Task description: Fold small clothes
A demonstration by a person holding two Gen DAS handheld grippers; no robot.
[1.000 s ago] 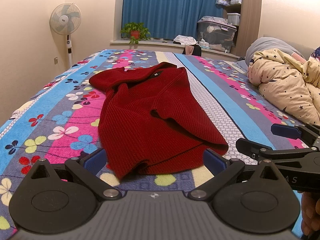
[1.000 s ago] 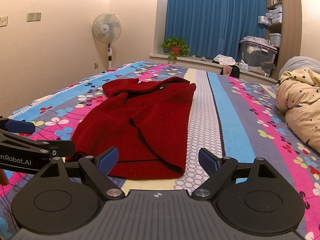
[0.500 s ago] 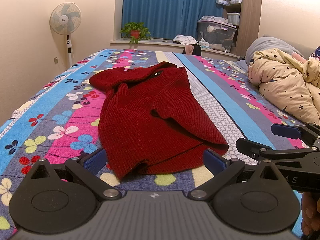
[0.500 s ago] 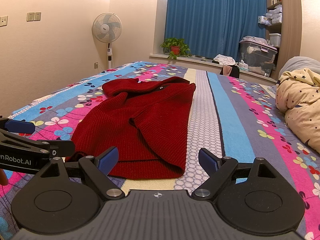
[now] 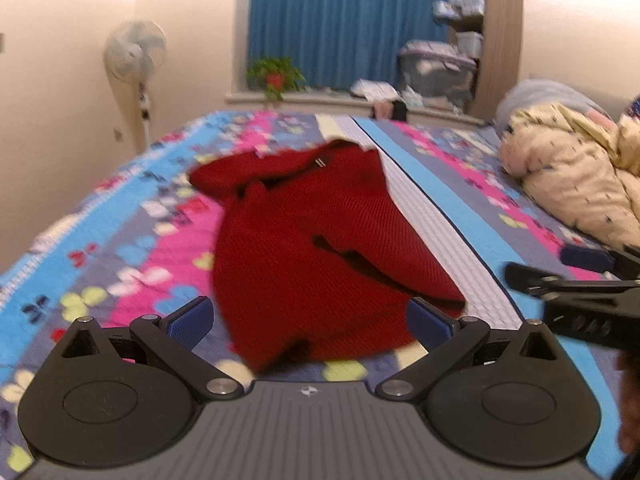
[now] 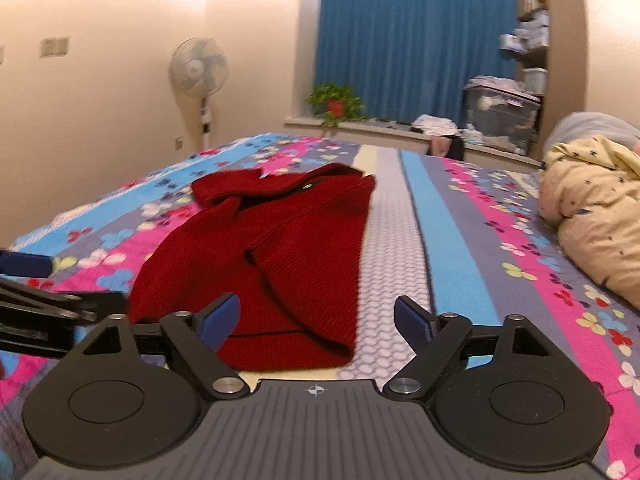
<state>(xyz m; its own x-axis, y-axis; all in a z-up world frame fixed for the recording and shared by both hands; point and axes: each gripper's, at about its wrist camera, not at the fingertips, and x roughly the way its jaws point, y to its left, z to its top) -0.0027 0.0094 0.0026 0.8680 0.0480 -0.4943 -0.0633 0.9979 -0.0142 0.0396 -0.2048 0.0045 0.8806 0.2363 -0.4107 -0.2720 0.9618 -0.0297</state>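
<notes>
While spread wide, both tongs, left [image 5: 308, 318] and right [image 6: 316, 320], empty above red sweater [image 6: 272, 256].

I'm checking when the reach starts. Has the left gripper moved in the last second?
Yes. The left gripper has risen and tilted: the fan and red sweater sit lower in its now blurred view.
</notes>
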